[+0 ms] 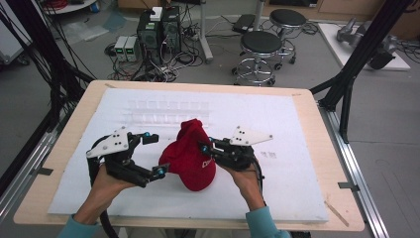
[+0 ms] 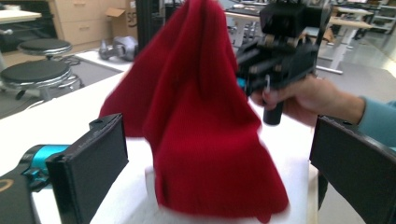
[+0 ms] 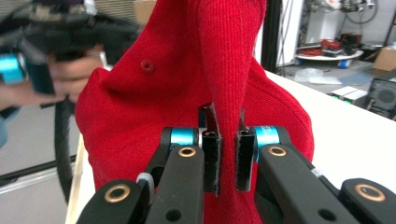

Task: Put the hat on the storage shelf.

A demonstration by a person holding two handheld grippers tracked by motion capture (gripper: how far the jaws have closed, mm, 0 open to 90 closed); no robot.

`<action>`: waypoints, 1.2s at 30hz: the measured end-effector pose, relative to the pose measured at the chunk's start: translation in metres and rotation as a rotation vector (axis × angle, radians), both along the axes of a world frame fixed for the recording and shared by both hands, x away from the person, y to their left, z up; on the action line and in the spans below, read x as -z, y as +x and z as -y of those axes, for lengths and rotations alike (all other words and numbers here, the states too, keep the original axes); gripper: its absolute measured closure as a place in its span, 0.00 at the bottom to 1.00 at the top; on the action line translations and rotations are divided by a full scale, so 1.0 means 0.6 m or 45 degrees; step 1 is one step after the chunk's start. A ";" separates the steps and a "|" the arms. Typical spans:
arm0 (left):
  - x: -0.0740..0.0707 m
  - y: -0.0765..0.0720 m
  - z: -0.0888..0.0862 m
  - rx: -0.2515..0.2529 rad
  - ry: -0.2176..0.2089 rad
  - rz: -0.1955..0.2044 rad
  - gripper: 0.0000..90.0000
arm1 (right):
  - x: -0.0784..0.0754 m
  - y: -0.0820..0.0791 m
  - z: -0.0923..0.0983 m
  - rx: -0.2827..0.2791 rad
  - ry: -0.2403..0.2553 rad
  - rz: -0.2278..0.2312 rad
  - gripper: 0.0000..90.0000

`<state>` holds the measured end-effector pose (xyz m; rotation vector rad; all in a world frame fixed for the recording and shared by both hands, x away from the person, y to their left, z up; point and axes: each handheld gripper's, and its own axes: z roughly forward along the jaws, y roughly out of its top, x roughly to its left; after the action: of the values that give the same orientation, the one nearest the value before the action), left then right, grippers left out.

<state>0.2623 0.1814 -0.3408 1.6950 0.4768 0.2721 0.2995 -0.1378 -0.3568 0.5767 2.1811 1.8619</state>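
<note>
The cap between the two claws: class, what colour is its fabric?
Red; the cap shows best in the right gripper view.

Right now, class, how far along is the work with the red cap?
Done: the red cap is lifted into a peak off the white mat. In hand: the right gripper is shut on a fold of it; the left gripper stands open beside it, not gripping. Left, probably: regripping with the left and shaping or setting it down.

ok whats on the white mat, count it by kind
red cap: 1
clear plastic tray: 1
grippers: 2, the left gripper open beside the cap, the right gripper shut on the cap's fabric
total: 4
</note>
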 end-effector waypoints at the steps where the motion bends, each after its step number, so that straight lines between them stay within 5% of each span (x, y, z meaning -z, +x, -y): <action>1: 0.000 0.000 0.000 0.000 0.000 0.000 0.05 | -0.001 0.000 0.001 0.013 0.003 0.001 0.95; 13: 0.054 -0.017 0.016 -0.006 0.023 -0.105 0.05 | -0.016 0.005 0.000 0.066 0.077 0.020 0.95; 21: 0.065 -0.016 0.037 0.004 0.001 -0.133 0.09 | -0.028 0.009 -0.015 0.102 0.131 0.021 0.95; 23: 0.068 -0.017 0.043 0.035 -0.021 -0.131 0.20 | -0.031 0.009 -0.019 0.100 0.140 0.023 0.95; 30: 0.081 -0.011 0.058 0.028 -0.004 -0.173 0.28 | -0.035 0.008 -0.027 0.087 0.145 0.034 0.95; 31: 0.082 -0.011 0.059 0.032 -0.010 -0.180 0.39 | -0.036 0.006 -0.026 0.078 0.154 0.034 0.95; 32: 0.083 -0.010 0.058 0.050 -0.015 -0.191 0.39 | -0.036 0.006 -0.026 0.078 0.154 0.034 0.95; 33: 0.084 -0.010 0.057 0.073 -0.030 -0.194 0.58 | -0.037 0.006 -0.025 0.078 0.156 0.038 0.95; 36: 0.086 -0.007 0.058 0.105 -0.030 -0.208 0.70 | -0.039 0.005 -0.026 0.073 0.156 0.041 0.95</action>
<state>0.2582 0.1464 -0.3924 1.7168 0.5272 0.0678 0.3027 -0.1223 -0.3336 0.6213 2.0191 1.9710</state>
